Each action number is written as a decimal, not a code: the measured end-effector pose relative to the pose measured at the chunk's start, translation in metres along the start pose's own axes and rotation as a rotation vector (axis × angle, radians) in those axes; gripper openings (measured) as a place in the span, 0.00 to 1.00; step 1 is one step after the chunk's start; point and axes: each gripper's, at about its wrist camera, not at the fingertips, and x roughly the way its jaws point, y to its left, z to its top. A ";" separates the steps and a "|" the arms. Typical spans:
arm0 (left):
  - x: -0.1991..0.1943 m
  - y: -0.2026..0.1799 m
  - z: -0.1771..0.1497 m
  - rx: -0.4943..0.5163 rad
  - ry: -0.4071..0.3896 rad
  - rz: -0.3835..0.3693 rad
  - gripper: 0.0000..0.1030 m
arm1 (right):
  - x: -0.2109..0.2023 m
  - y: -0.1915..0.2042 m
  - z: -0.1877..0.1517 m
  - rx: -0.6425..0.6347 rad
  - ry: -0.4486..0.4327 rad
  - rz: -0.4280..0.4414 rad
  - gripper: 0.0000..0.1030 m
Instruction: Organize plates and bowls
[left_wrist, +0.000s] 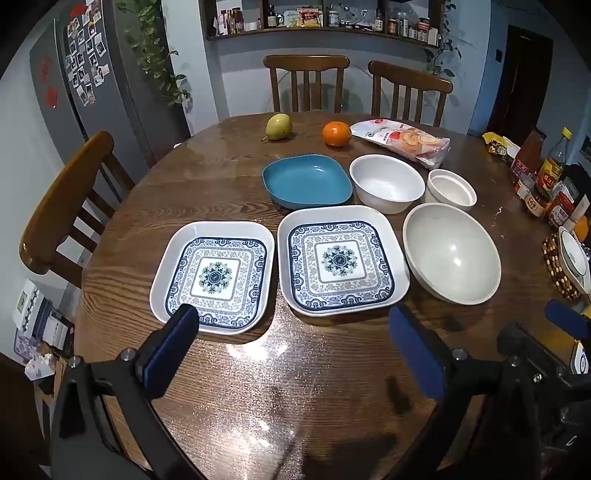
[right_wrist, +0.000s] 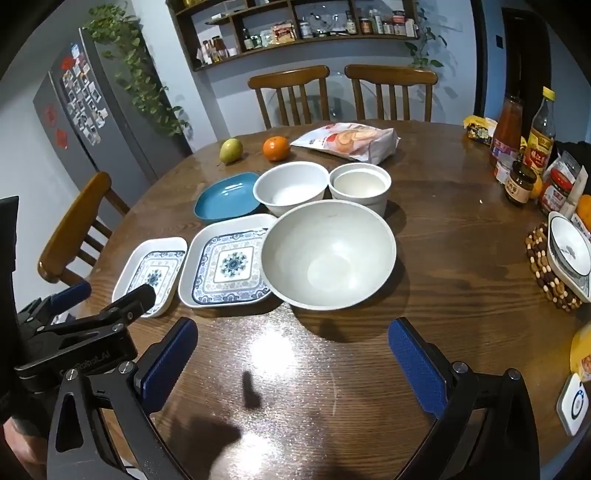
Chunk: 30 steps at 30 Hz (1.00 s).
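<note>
plates (left_wrist: 213, 276) and bowls (left_wrist: 451, 253), unstacked, upright

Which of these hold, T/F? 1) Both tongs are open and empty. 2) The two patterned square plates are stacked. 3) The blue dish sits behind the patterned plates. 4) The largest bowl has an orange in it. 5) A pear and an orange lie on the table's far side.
1) True: the left tongs and the right tongs are both open, holding nothing.
2) False: the left patterned plate and the right patterned plate lie side by side on the table.
3) True: the blue dish is behind them.
4) False: the large bowl is empty.
5) True: the pear and the orange lie there.
</note>
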 end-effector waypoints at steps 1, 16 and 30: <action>0.000 0.001 0.000 0.000 0.000 -0.002 0.99 | 0.000 0.001 0.000 -0.001 0.000 0.002 1.00; 0.008 0.011 -0.001 -0.008 0.020 -0.011 0.99 | 0.004 0.011 0.001 -0.015 0.017 0.017 1.00; 0.024 0.046 0.001 -0.072 0.042 -0.056 0.99 | 0.018 0.035 -0.004 -0.045 0.038 0.075 1.00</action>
